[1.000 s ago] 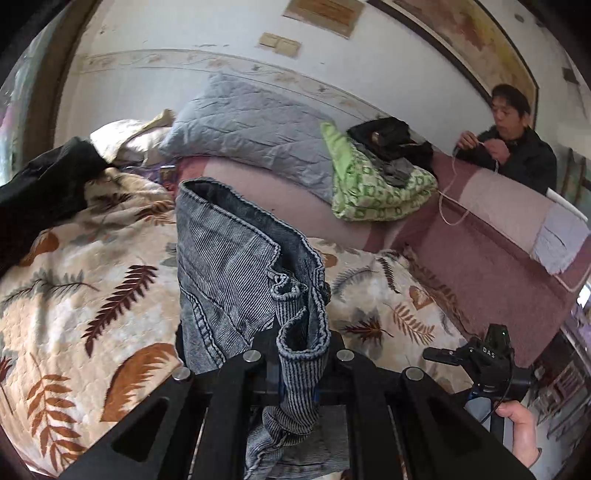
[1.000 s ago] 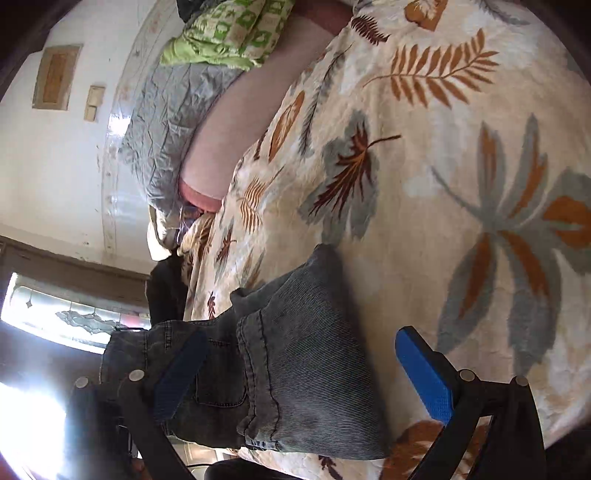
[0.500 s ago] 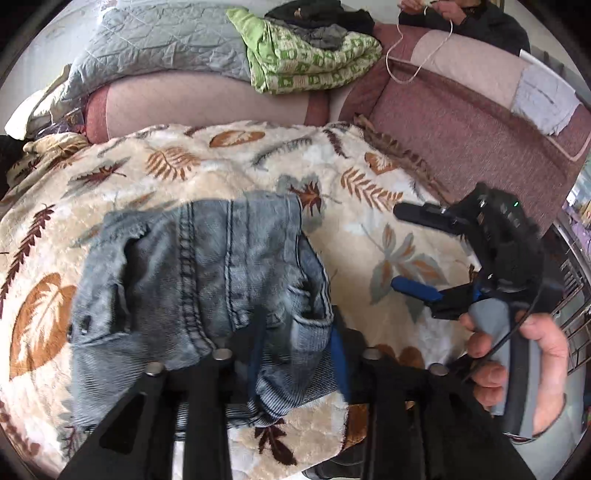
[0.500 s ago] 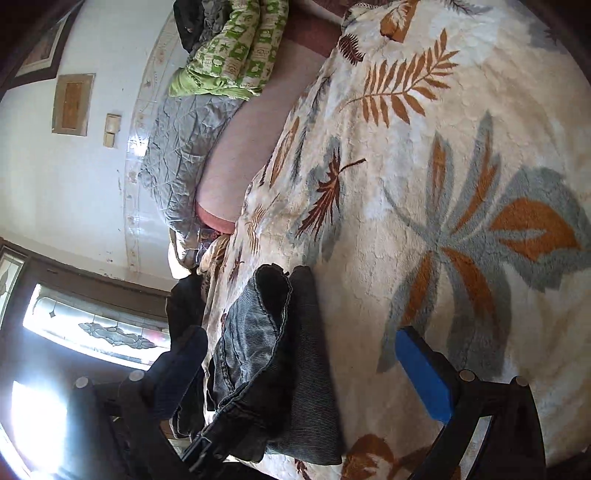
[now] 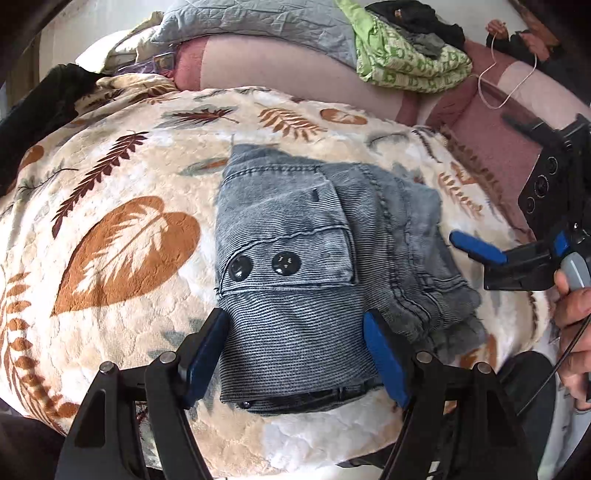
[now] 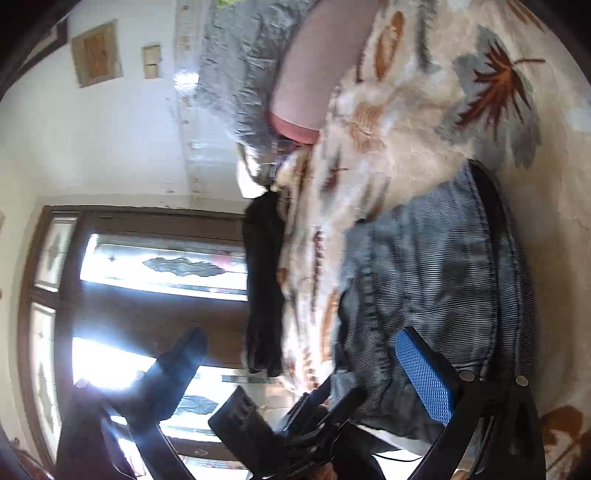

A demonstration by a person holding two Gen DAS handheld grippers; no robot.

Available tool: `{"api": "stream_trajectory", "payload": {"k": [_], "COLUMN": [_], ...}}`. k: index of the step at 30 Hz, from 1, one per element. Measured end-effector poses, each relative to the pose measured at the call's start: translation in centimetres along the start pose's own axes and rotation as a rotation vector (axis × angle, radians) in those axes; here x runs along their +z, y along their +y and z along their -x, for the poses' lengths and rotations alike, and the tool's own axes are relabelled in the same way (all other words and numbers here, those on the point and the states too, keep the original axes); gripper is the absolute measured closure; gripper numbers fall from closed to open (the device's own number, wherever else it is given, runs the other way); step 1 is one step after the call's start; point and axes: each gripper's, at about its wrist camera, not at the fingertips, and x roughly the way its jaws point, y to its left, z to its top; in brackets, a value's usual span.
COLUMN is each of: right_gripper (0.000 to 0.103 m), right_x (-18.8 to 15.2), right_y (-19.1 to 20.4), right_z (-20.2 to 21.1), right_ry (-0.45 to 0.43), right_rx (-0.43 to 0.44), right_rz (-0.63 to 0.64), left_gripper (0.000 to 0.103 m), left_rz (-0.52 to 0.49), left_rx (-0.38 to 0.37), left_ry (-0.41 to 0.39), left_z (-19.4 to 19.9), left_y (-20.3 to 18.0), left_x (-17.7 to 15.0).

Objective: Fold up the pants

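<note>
Your left gripper pointed down at the bed, and its jaws were opening; the two blue pads stood wide apart on either side of the near part of the folded grey-blue denim pants, and they did not press on the cloth. The pants lay as a compact folded bundle on the cream fleece blanket with brown and grey leaf print, about in the middle of the bed. A flap pocket with two dark snap buttons was on top, and the layers at the right side of the bundle were a little uneven.

Your right gripper was just beside the right edge of the pants, held by your right hand. In the right wrist view, which was blurred, its jaws stood wide open with nothing between them: one blue pad was over the denim and the other finger was out over the edge of the bed.

Behind the blanket there were a grey quilted pillow and a folded green patterned quilt. A dark garment lay at the far left of the bed.
</note>
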Motion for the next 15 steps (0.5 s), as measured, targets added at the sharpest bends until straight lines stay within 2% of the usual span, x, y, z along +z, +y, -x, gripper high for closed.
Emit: {"api": "stream_trajectory", "payload": {"k": [1, 2, 3, 4, 7, 8, 9, 12, 13, 15], "right_gripper": [0.002, 0.007, 0.009, 0.008, 0.004, 0.004, 0.004, 0.004, 0.004, 0.004], "right_x": [-0.1, -0.4, -0.5, -0.4, 0.6, 1.1, 1.6, 3.2, 3.7, 4.9], "right_y": [-2.4, -4.6, -4.9, -4.5, -0.7, 0.8, 2.2, 6.8, 7.8, 7.7], "right_z": [-1.3, -1.7, -0.8, -0.3, 0.6, 0.4, 0.0, -3.4, -4.9, -7.7], "right_ry": [0.040, 0.045, 0.001, 0.011, -0.009, -0.003, 0.011, 0.108, 0.138, 0.196], "right_rx": [-0.141, -0.150, -0.104, -0.106, -0.263, -0.251, -0.219, -0.155, -0.145, -0.161], "right_rz": [-0.059, -0.126, -0.130, -0.135, -0.011, 0.022, 0.045, 0.159, 0.199, 0.232], "left_gripper": [0.028, 0.028, 0.028, 0.028, 0.028, 0.028, 0.028, 0.028, 0.028, 0.028], "left_rz": [-0.008, -0.019, -0.016, -0.005, -0.005, -0.017, -0.029, -0.072, -0.093, -0.167], "left_rx": [-0.013, -0.026, -0.038, -0.052, -0.063, -0.091, -0.120, -0.161, -0.125, -0.072], "left_ry": [-0.006, -0.003, -0.023, -0.072, -0.228, -0.258, -0.249, -0.087, -0.056, -0.077], "left_z": [0.2, 0.6, 1.5, 2.7, 5.9, 6.2, 5.8, 1.6, 0.5, 0.1], "left_y": [-0.1, -0.3, -0.2, 0.1, 0.2, 0.0, -0.3, -1.6, -2.1, -3.1], "left_x": [-0.2, -0.1, 0.0, 0.2, 1.0, 1.3, 1.4, 0.7, 0.1, -0.6]}}
